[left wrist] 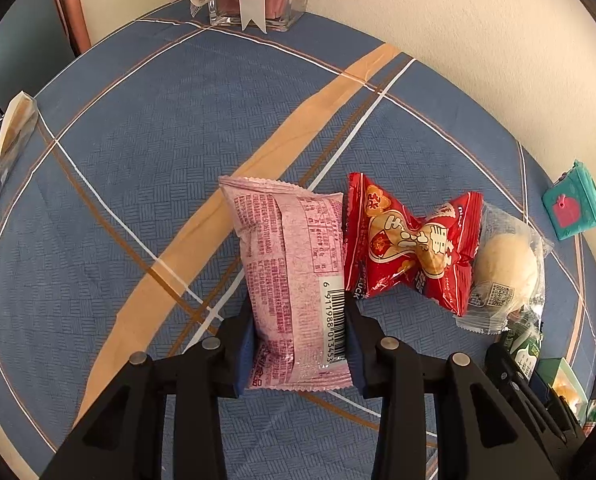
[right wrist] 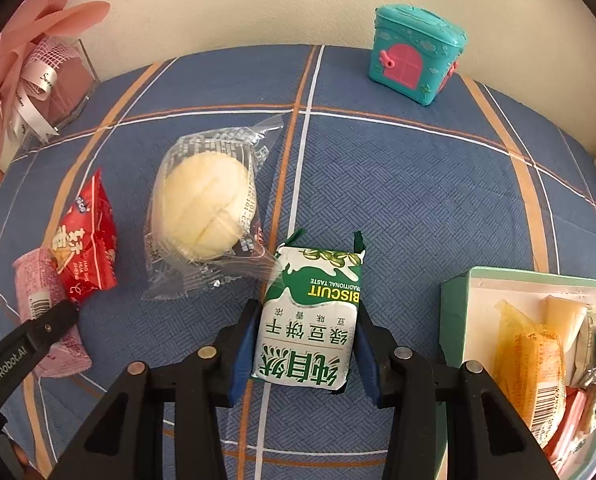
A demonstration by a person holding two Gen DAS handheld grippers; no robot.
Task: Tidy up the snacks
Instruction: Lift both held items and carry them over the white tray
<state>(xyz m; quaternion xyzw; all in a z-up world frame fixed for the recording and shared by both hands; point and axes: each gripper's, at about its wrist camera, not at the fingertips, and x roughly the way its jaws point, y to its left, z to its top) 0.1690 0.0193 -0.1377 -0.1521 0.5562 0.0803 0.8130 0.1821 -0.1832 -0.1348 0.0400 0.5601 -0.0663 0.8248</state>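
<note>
Pink snack packet (left wrist: 294, 280) sits clamped between the left hand-held gripper (left wrist: 300, 344) pads.

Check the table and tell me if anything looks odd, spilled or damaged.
Nothing spilled or torn. The red snack packet is pinched in at its middle and looks crumpled. The pink packet and the green biscuit packet each sit between gripper fingers, intact. The bun stays sealed in its wrapper.

Glossy plastic wrappers (left wrist: 294, 264), matt woven tablecloth (left wrist: 146, 152).
</note>
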